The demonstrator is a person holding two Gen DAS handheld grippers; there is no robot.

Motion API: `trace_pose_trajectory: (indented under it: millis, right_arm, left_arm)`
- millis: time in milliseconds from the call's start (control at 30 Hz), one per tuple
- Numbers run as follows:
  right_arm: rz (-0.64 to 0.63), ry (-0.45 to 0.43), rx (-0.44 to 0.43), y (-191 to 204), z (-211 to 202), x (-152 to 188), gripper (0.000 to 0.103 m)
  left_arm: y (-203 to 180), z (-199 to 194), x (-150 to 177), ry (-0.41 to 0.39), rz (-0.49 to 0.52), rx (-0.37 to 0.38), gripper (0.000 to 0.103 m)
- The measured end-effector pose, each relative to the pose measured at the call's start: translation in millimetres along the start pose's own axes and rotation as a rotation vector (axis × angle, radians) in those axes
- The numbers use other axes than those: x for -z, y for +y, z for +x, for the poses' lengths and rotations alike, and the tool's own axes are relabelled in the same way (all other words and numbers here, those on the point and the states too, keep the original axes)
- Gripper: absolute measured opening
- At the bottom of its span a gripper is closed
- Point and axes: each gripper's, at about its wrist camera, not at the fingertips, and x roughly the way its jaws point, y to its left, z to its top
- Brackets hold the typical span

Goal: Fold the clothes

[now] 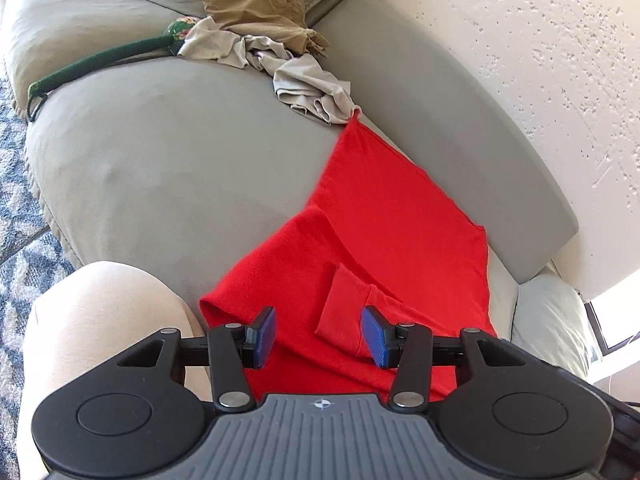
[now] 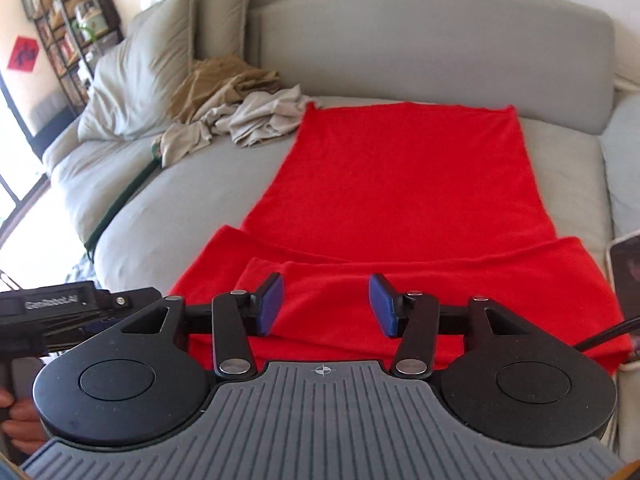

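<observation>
1. On a grey sofa (image 2: 432,28), a red garment (image 2: 400,184) lies spread flat across the seat cushion, its far hem near the backrest and its near end folded over into a band in front of the cameras.
2. Left claw (image 1: 318,330) hovers over the near part of the red garment, blue pads (image 1: 267,334) spread apart with nothing pinched between them; a small folded flap of red cloth lies below the gap.
3. Right claw (image 2: 326,306) hangs above the folded band of the same garment, its pads (image 2: 382,306) also spread wide and gripping nothing.
4. Seen from the right wrist, the left claw's black body (image 2: 76,308) shows at the left edge, with the person's hand (image 2: 18,420) curled around its handle.
5. Beyond the garment's far left corner sits a heap of unfolded laundry: a pale beige garment (image 2: 256,120) crumpled on the seat, and a tan garment (image 2: 224,80) bunched behind it against a cushion (image 2: 136,76).
6. A dark green strap (image 1: 96,64) runs across the seat beside that heap in the left wrist view.
7. A bare knee (image 1: 100,320) fills the lower left of the left wrist view, with a blue patterned rug (image 1: 16,216) on the floor beyond.
</observation>
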Motion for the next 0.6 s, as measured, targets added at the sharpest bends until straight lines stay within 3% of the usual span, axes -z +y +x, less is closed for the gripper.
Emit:
trace_pose_trajectory:
  millis: [133,267,500,600]
  right_arm:
    - [0.175,-0.035,0.030,-53,-41,14,0.057]
    - [0.364,-0.041,0.014,-92,-45,36,0.057]
    - [0.473,-0.022,-0.024,-113,-45,45,0.055]
    - [0.460,-0.052,0.012,-115,-54,41,0.056]
  left_arm:
    - [-8,22,2,0.002,0.081,-0.024,0.045]
    - [-20,50,-3,0.000,0.226,-0.056,0.042]
    - [-42,90,-1,0.059,0.423,-0.048,0.042]
    - [-51,95,4,0.063,0.502,-0.060,0.041]
